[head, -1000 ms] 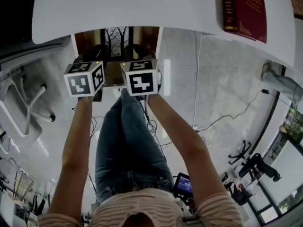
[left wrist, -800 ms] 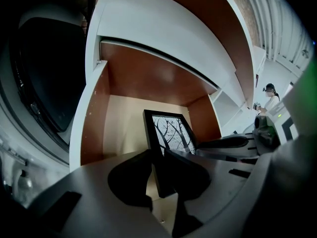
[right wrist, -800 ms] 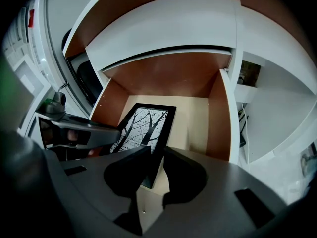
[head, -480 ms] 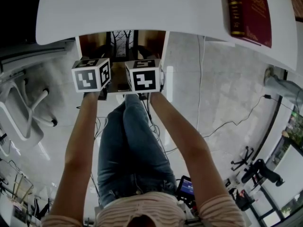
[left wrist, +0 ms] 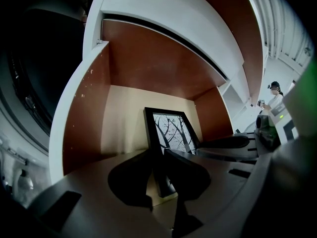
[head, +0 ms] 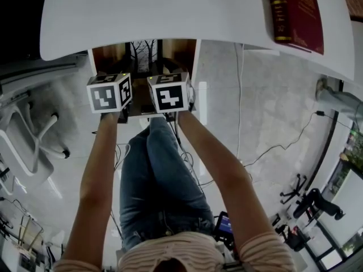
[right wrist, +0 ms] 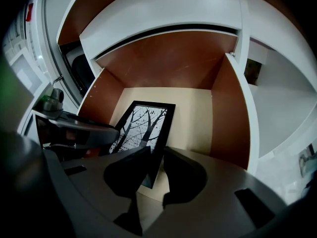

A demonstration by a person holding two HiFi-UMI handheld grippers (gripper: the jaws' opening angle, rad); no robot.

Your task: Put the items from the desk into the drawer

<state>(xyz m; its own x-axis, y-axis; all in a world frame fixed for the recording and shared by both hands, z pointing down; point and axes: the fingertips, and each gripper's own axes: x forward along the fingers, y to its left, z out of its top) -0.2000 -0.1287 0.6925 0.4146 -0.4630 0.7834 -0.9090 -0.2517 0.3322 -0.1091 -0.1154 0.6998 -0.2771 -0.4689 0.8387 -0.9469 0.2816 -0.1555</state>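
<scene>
– Drawer [right wrist: 228, 118] interior lies beyond both jaw pairs. Status of frame [left wrist: 171, 128]?

– I hold it between both: left gripper [left wrist: 158, 156] clamps one side rail, right gripper [right wrist: 156, 153] the opposite. I judge it stiff, light, glass-fronted, fragile; grip rails only, never the pane. Book [head: 295, 10] lies on desk [head: 170, 10].

- One picture frame [left wrist: 171, 128]
- One drawer [right wrist: 190, 115]
- One desk [head: 170, 10]
- One red book [head: 295, 10]
- One white chair [head: 25, 137]
- Two grippers: the left gripper [left wrist: 158, 155] and the right gripper [right wrist: 157, 153]
</scene>
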